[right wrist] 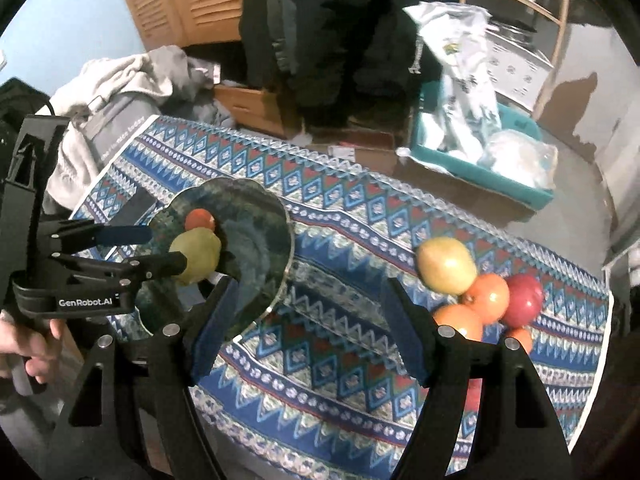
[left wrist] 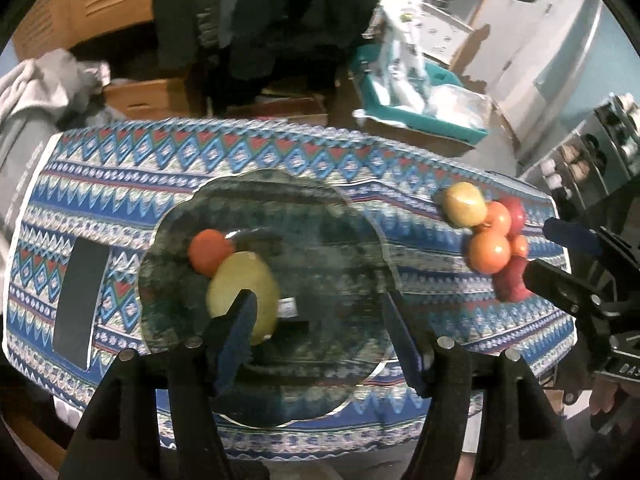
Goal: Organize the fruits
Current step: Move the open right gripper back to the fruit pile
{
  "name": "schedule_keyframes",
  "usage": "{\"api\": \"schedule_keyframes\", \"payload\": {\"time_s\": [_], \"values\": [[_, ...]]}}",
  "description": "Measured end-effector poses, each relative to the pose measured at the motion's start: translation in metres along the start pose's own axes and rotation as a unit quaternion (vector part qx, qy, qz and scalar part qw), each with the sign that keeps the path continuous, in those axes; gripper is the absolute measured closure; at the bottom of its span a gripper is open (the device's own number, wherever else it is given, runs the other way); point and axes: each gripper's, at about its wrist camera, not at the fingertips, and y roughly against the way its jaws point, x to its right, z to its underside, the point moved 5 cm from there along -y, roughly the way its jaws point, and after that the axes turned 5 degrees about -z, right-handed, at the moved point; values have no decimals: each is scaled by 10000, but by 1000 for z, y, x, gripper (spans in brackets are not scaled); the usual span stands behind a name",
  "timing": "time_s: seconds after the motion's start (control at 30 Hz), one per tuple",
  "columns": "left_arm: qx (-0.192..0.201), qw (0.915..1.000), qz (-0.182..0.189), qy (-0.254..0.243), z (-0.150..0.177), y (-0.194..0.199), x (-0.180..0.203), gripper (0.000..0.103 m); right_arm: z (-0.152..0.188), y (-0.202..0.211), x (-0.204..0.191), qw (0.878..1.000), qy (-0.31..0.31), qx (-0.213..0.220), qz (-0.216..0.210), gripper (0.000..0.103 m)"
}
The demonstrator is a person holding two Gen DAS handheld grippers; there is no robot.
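A dark green glass plate (left wrist: pixel 320 216) (right wrist: pixel 256 208) lies on the patterned tablecloth and holds a small orange fruit (left wrist: pixel 210 256) (right wrist: pixel 199 219) and a yellow-green pear (left wrist: pixel 244 290) (right wrist: pixel 198 254). My left gripper (left wrist: pixel 320 320) (right wrist: pixel 164 248) is open above the plate, its left finger in front of the pear. A pile of fruit sits at the right: a yellow apple (left wrist: pixel 464 204) (right wrist: pixel 446 266), orange fruits (left wrist: pixel 490 252) (right wrist: pixel 486 298) and red apples (left wrist: pixel 514 210) (right wrist: pixel 524 300). My right gripper (right wrist: pixel 308 316) (left wrist: pixel 560 248) is open and empty, left of the pile.
A black rectangular object (left wrist: pixel 78 304) lies on the cloth left of the plate. Behind the table stand cardboard boxes (right wrist: pixel 256 108), a teal bin (right wrist: pixel 480 168) with white bags, grey clothing (right wrist: pixel 120 80) and a wooden shelf (right wrist: pixel 560 20).
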Motion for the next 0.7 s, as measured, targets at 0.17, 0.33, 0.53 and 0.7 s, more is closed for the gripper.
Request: {"api": "schedule_keyframes", "payload": {"time_s": [0.17, 0.33, 0.53, 0.7], "values": [[64, 9996, 134, -219, -1, 9, 26, 32, 11, 18, 23, 9998, -187, 62, 60, 30], [127, 9986, 269, -426, -1, 18, 55, 30, 21, 38, 49, 9988, -423, 222, 92, 30], [154, 9967, 461, -650, -2, 26, 93, 29, 36, 59, 81, 9967, -693, 387, 166, 30], [171, 9945, 544, -873, -2, 30, 123, 26, 47, 72, 105, 9947, -875, 471, 251, 30]]}}
